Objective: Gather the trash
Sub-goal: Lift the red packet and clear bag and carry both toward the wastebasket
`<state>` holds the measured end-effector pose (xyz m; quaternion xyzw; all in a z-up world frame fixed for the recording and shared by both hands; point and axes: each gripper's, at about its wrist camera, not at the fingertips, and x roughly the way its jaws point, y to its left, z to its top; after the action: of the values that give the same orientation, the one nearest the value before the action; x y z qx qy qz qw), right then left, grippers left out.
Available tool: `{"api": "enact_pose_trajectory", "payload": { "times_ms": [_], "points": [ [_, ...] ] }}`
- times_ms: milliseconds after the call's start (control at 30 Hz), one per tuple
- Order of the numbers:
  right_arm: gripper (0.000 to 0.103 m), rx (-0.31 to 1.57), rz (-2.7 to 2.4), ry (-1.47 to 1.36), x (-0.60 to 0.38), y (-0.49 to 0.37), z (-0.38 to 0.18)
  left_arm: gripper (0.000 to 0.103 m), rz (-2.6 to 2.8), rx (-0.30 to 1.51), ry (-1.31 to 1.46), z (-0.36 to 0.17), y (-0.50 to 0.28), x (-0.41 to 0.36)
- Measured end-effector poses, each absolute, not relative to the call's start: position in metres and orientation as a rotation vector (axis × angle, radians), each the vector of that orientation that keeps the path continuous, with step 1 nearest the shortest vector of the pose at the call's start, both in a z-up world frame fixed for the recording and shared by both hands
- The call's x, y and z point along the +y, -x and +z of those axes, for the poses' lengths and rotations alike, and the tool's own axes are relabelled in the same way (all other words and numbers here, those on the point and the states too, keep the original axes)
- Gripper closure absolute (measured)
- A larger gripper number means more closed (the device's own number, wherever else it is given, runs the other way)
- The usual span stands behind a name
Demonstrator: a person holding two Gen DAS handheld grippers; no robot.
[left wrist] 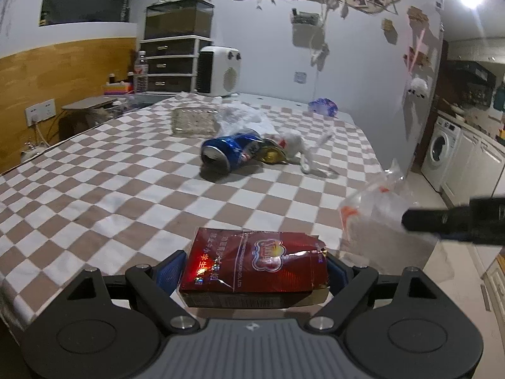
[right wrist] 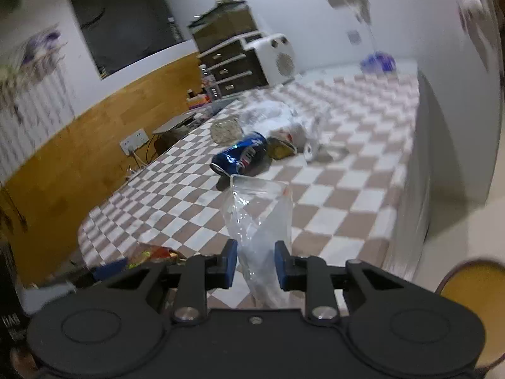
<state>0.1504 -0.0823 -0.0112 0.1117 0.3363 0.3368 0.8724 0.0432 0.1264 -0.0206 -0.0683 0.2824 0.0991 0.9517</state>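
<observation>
- Left wrist view: the left hand-held gripper (left wrist: 254, 273) is clamped on a torn red snack packet (left wrist: 255, 263), its blue pads pressing the packet's two sides, held just above the near edge of the checkered surface (left wrist: 110, 189).
- Further along that surface lie a crushed blue drink can (left wrist: 232, 151), a gold wrapper (left wrist: 272, 154) touching it, some white crumpled paper or plastic (left wrist: 300, 150) just beside that, and a clear plastic tray (left wrist: 193, 121) behind. A blue-and-white wrapper (left wrist: 322, 106) sits near the far edge.
- At the right, the dark tip of the right hand-held gripper (left wrist: 442, 218) carries a clear plastic bag (left wrist: 375, 208) off the surface's side.
- Right wrist view: the right hand-held gripper (right wrist: 255, 265) is pinched shut on the clear plastic bag (right wrist: 260, 218), which stands up between the blue pads and is clear of the surface. The picture is blurred and tilted.
- The can (right wrist: 241, 156) and the gold wrapper (right wrist: 281, 149) lie ahead, untouched.
- Progress, as I judge it: two pieces are picked up, one per hand, neither yet binned; no bin is visible. The can, gold wrapper, white scraps, tray and far blue wrapper are still to collect.
</observation>
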Motion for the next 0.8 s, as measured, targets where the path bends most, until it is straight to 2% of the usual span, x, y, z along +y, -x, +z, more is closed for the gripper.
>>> {"api": "enact_pose_trajectory", "payload": {
  "times_ms": [133,233,533,633,800],
  "points": [
    [0.083,0.675,0.618,-0.230,-0.094,-0.155,-0.008,0.015,0.167,0.583,0.125,-0.024,-0.052,0.117],
    [0.083,0.696,0.613,-0.267,-0.104,-0.164,-0.012,0.015,0.147,0.594,0.124,-0.028,-0.060,0.112],
    [0.075,0.691,0.636,-0.162,-0.089,-0.164,-0.014,0.015,0.098,0.613,0.115,-0.034,-0.083,0.098],
    [0.074,0.690,0.586,-0.088,-0.081,-0.163,-0.021,0.015,0.082,0.633,0.106,-0.040,-0.092,0.091],
    [0.076,0.703,0.602,-0.131,-0.086,-0.168,-0.025,0.015,0.071,0.650,0.102,-0.046,-0.094,0.088]
  ]
}}
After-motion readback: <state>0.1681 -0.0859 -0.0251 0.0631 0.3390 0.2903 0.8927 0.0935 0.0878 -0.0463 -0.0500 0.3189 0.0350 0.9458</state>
